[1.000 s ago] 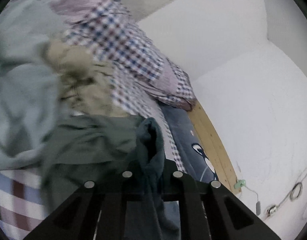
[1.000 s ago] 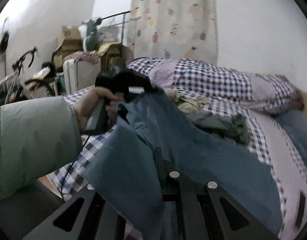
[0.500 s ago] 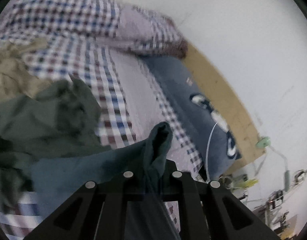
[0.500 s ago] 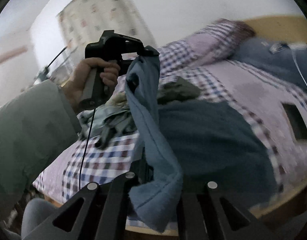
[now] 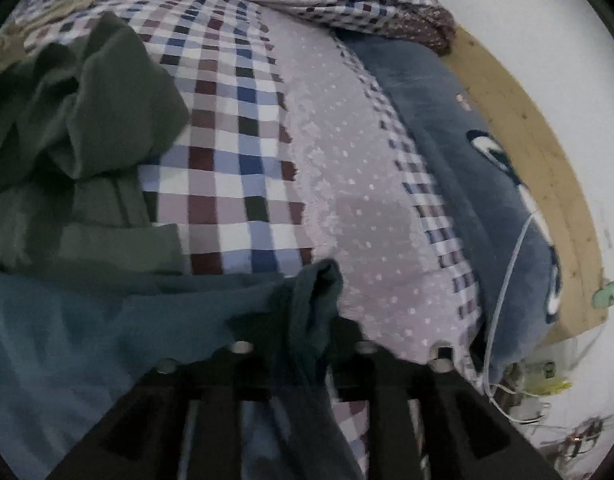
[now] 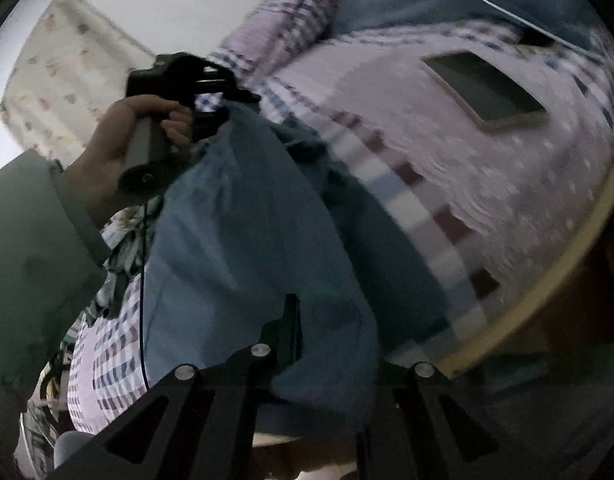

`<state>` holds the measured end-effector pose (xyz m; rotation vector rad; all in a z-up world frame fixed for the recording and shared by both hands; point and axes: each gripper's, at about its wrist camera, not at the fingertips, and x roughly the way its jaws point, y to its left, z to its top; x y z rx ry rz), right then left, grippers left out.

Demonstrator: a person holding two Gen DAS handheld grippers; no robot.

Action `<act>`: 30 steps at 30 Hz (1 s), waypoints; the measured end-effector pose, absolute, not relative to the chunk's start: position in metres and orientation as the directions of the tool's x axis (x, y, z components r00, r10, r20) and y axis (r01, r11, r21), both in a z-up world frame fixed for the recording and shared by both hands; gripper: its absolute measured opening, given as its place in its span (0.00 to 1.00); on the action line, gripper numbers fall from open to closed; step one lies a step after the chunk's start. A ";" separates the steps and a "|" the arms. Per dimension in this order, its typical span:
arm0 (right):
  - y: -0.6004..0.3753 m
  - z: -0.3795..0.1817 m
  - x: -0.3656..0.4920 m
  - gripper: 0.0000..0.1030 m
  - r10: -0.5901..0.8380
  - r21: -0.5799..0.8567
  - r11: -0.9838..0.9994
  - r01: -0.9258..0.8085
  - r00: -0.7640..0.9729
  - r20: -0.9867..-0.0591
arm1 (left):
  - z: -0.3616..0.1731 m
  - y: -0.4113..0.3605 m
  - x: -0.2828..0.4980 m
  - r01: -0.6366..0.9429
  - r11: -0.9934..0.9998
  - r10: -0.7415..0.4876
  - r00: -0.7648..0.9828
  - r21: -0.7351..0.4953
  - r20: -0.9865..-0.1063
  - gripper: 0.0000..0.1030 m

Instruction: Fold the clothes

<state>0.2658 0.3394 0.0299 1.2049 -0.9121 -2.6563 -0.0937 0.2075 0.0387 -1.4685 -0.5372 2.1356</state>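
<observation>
Left wrist view: left gripper (image 5: 303, 344) fingers opening, bunched edge of blue-grey soft cloth garment (image 5: 307, 296) between them, rest draped lower left over checked purple-and-white bedspread (image 5: 243, 152). Crumpled dark green garment (image 5: 87, 112) beside it.

Right wrist view: right gripper (image 6: 291, 332) fingers nearly closed, pinching same garment's edge; left hand (image 6: 119, 148) above.

Judgement: spreading garment flat on bed. Next: release right corner, smooth, then fold.

Garment we hold (image 5: 107, 320): blue
Bedsheet (image 5: 235, 152): checked maroon, blue, white; dotted lilac band
Crumpled garment (image 5: 79, 112): olive green
Pillow (image 5: 467, 168): slate blue
Curtain (image 6: 67, 80): cream, spotted
</observation>
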 end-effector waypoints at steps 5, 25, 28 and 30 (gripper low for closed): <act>0.358 0.032 0.276 0.07 -0.292 0.539 -0.817 -0.203 -0.660 -0.692 | 0.064 0.173 -0.093 -0.186 -0.730 0.677 -0.334 -0.658 -0.656 0.81; 0.392 0.090 0.233 0.28 -0.270 0.382 -0.924 -0.010 -0.691 -0.670 | 0.043 -0.017 -0.044 -0.218 -0.790 0.605 -0.432 -0.573 -0.669 0.82; 0.383 0.100 0.190 0.48 -0.341 0.402 -0.912 0.079 -0.691 -0.637 | 0.034 -0.005 -0.045 -0.246 -0.797 0.602 -0.411 -0.552 -0.685 0.82; 0.381 0.102 0.151 0.49 -0.388 0.439 -0.892 0.110 -0.685 -0.617 | 0.030 0.000 -0.046 -0.252 -0.805 0.592 -0.415 -0.537 -0.691 0.77</act>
